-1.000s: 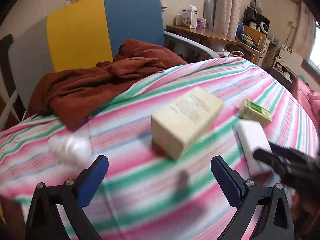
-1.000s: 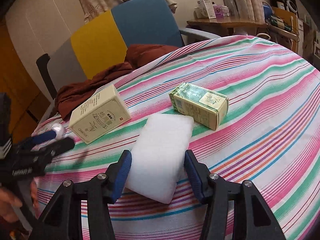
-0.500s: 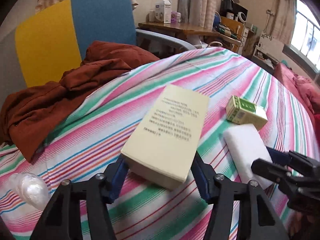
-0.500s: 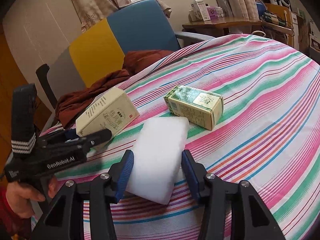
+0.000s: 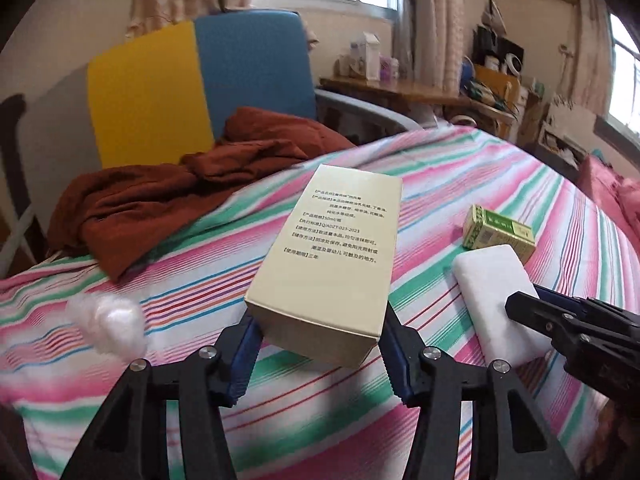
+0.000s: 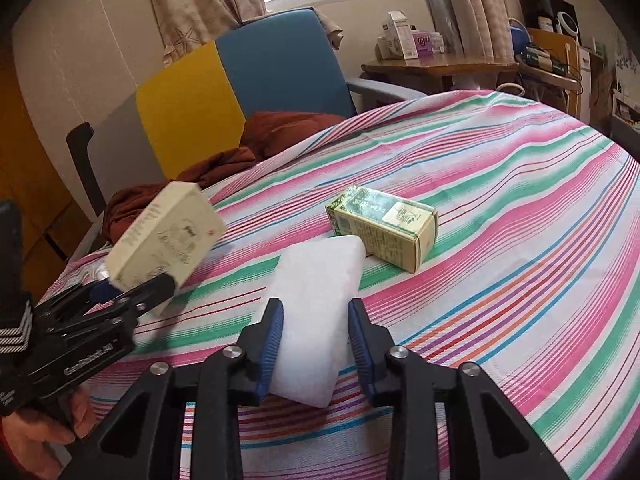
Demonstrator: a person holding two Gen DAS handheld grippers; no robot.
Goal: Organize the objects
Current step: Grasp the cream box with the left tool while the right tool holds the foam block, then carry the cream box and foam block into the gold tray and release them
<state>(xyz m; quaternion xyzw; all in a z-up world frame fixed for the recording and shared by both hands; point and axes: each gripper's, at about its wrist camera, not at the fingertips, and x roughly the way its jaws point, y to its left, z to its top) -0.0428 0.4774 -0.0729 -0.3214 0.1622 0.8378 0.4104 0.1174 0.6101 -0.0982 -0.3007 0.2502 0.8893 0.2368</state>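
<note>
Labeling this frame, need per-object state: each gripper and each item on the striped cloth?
Left gripper: shut on cream box.
Cream box: lifted, tilted.
Right gripper: jaws around white block, grip unclear.
White block: flat on cloth.
Green box: on its side, closed.

The left claw (image 5: 318,354) is clamped on the cream box (image 5: 332,256), blue pads against its two sides, the box lifted and tilted. The right claw (image 6: 316,344) has its pads pressed against the flanks of the white block (image 6: 316,304), low over the surface.
</note>
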